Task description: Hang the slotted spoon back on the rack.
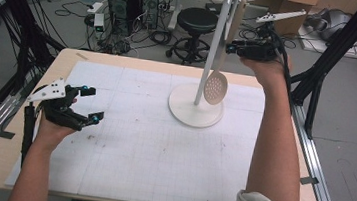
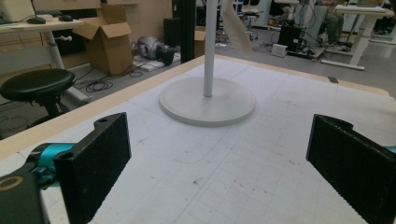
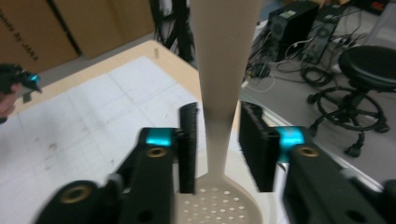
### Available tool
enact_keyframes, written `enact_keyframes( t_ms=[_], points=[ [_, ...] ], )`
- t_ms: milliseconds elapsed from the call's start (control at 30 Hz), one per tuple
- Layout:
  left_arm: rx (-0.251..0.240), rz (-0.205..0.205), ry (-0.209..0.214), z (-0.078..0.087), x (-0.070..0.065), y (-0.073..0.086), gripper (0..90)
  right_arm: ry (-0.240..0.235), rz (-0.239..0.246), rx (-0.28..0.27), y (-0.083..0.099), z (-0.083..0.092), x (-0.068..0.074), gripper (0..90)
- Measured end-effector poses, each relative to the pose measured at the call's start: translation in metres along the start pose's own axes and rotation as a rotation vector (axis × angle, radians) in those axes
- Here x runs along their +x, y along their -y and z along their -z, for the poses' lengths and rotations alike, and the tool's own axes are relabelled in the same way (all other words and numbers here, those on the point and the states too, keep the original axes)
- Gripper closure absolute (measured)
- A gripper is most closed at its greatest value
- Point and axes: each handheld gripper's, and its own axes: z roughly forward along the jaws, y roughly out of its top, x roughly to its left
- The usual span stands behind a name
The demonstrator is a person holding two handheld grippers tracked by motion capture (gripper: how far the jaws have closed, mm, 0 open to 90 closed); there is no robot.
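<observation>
A beige slotted spoon [image 1: 215,87] hangs bowl down from the top of a white hook stand [image 1: 213,49], whose round base [image 1: 195,112] sits on the gridded mat. My right gripper [image 1: 231,48] is raised beside the stand at the height of the spoon's handle. In the right gripper view the handle [image 3: 224,70] runs between the jaws of my right gripper [image 3: 217,140], with a thin gap at each pad, so it is open. My left gripper [image 1: 93,103] rests low over the mat's left side, open and empty [image 2: 219,163], facing the stand base [image 2: 208,102].
A white gridded mat [image 1: 152,143] covers most of the wooden table. Behind the table's far edge stand a black stool [image 1: 196,19], computer towers [image 1: 131,0] and loose cables. Black frame posts [image 1: 332,51] flank both sides.
</observation>
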Motion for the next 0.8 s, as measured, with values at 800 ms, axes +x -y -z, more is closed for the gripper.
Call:
enact_keyframes(
  t_ms=[800],
  points=[
    [0.0,0.0,0.006,0.0,0.0,0.0,7.0,-0.061,0.093,-0.136,0.035,0.03,0.027,40.7]
  ],
)
